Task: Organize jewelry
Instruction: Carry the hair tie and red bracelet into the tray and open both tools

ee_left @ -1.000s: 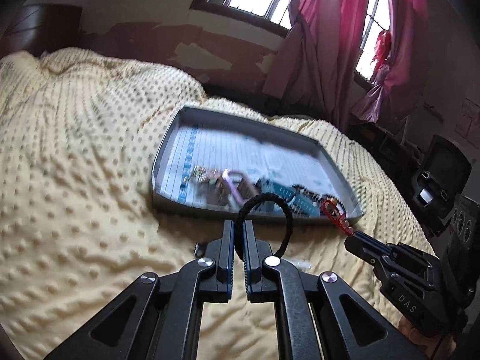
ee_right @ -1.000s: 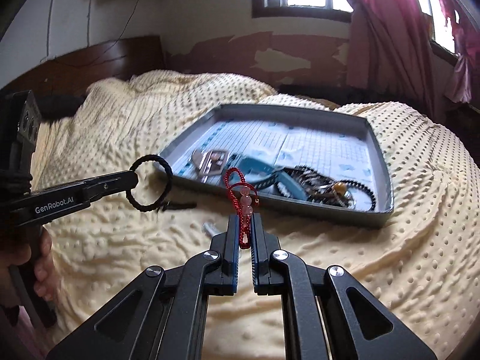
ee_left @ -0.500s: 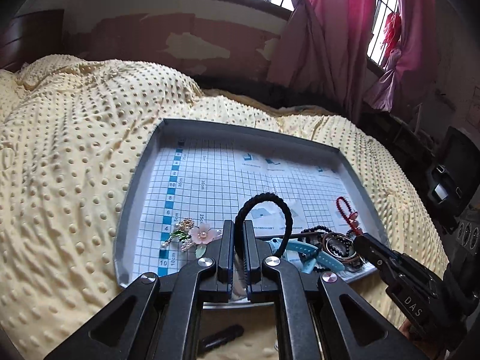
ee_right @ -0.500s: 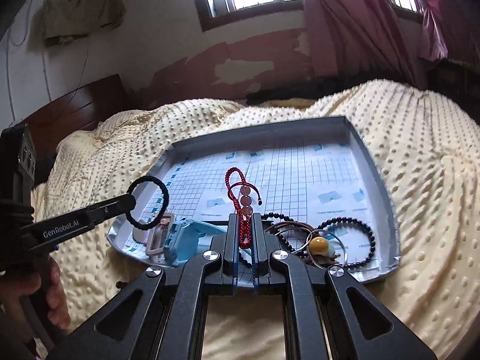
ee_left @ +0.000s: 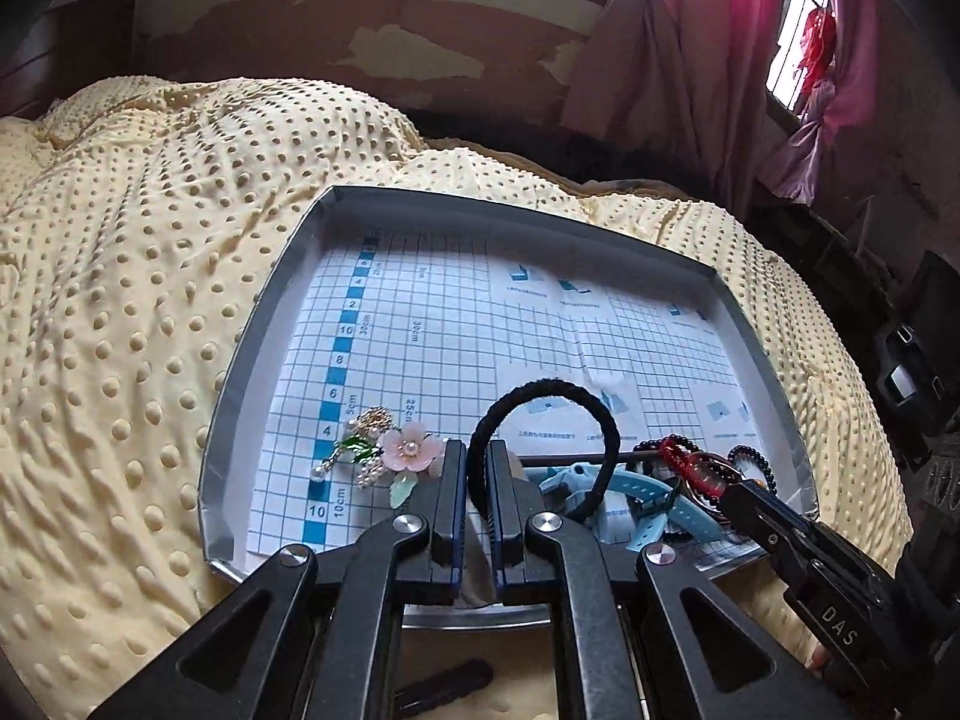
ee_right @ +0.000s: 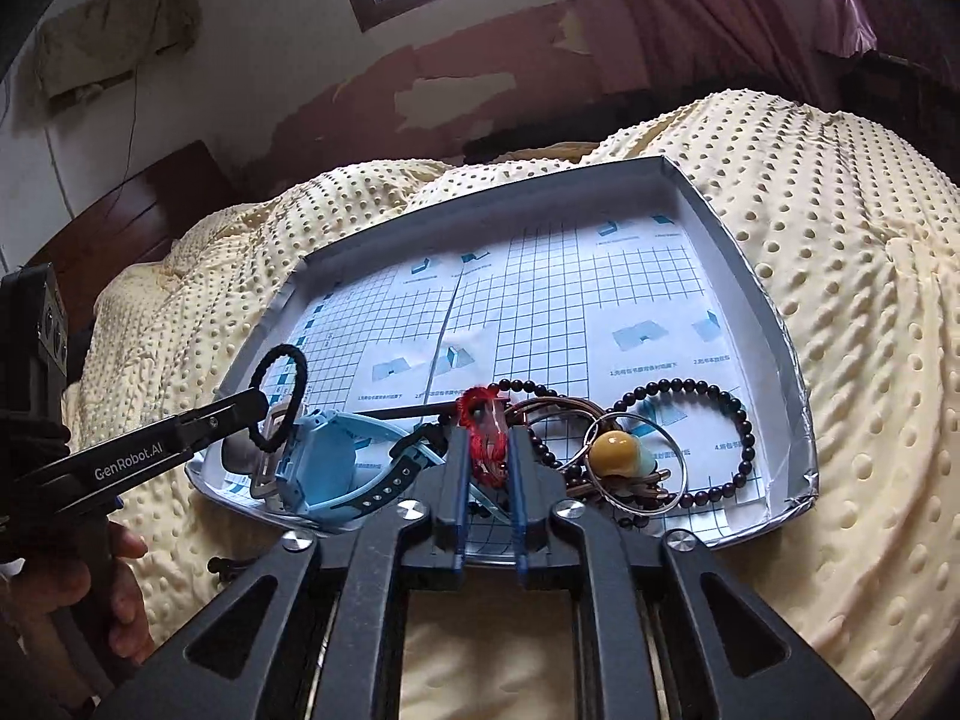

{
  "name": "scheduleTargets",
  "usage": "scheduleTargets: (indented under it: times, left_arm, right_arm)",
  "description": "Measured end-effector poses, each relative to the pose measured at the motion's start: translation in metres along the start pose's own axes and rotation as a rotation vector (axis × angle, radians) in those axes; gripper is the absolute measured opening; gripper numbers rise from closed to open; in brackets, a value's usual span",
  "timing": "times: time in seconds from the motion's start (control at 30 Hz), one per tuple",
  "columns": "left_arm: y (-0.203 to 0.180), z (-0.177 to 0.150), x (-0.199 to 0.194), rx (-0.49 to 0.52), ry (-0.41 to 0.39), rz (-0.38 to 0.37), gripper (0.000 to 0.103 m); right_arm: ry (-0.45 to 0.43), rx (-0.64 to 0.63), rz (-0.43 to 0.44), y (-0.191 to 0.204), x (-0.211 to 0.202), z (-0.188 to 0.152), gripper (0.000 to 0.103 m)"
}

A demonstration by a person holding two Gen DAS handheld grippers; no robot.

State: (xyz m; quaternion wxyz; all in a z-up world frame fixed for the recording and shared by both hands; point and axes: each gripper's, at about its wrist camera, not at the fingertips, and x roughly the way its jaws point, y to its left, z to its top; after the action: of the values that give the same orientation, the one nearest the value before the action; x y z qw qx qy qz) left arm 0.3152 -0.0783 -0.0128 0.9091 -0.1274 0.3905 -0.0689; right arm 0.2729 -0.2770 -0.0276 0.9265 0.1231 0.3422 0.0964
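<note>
Black hair tie (ee_left: 543,420) and red cord bracelet (ee_right: 485,438) upright above grey tray (ee_left: 252,354).

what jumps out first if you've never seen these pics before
Two black grippers reach over a grey tray lined with blue grid paper, set on a bumpy cream bedspread. The left gripper pinches a black hair tie, and the right gripper pinches a red cord bracelet. Along the tray's near edge lie a pale blue watch, dark bead bracelets and a pink flower hairpin.
</note>
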Motion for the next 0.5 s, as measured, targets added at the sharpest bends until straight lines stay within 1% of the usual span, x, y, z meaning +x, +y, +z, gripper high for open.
scheduleTargets:
  times: [0.03, 0.07, 0.1, 0.13, 0.17, 0.2, 0.23, 0.27, 0.4, 0.43, 0.47, 0.5]
  left_arm:
    - [0.002, 0.000, -0.001, -0.009, 0.001, -0.004, 0.008]
    - [0.004, 0.000, -0.003, -0.020, -0.002, -0.008, 0.010]
    - [0.005, 0.000, -0.005, -0.027, -0.009, -0.012, 0.013]
    - [0.006, 0.000, -0.008, -0.030, -0.019, -0.015, 0.020]
    - [0.006, 0.000, -0.011, -0.031, -0.031, -0.017, 0.031]
    - [0.006, -0.001, -0.016, -0.032, -0.043, -0.014, 0.040]
    - [0.007, -0.001, -0.020, -0.032, -0.054, -0.014, 0.060]
    - [0.008, -0.002, -0.025, -0.031, -0.069, -0.017, 0.076]
    - [0.013, -0.012, -0.053, -0.021, -0.154, -0.019, 0.096]
    - [0.015, -0.016, -0.061, -0.019, -0.180, -0.016, 0.103]
    - [0.017, -0.020, -0.068, -0.015, -0.204, -0.012, 0.103]
    - [0.019, -0.025, -0.077, -0.009, -0.231, -0.003, 0.103]
  right_arm:
    - [-0.008, 0.000, -0.001, -0.002, -0.004, 0.001, 0.030]
    - [-0.015, -0.002, -0.002, -0.003, -0.007, 0.002, 0.036]
    - [-0.019, -0.006, -0.005, -0.002, -0.008, 0.002, 0.036]
    - [-0.023, -0.010, -0.009, -0.002, -0.010, 0.003, 0.036]
    - [-0.029, -0.013, -0.013, -0.002, -0.013, 0.003, 0.037]
    - [-0.036, -0.015, -0.017, -0.001, -0.015, 0.003, 0.039]
    - [-0.046, -0.016, -0.019, -0.001, -0.019, 0.003, 0.046]
    - [-0.057, -0.015, -0.018, -0.001, -0.023, 0.002, 0.054]
    - [-0.098, -0.019, -0.007, 0.004, -0.042, -0.001, 0.068]
    - [-0.109, -0.026, -0.008, 0.005, -0.048, -0.002, 0.076]
    - [-0.121, -0.041, -0.015, 0.009, -0.054, -0.005, 0.084]
    - [-0.130, -0.057, -0.021, 0.012, -0.060, -0.007, 0.089]
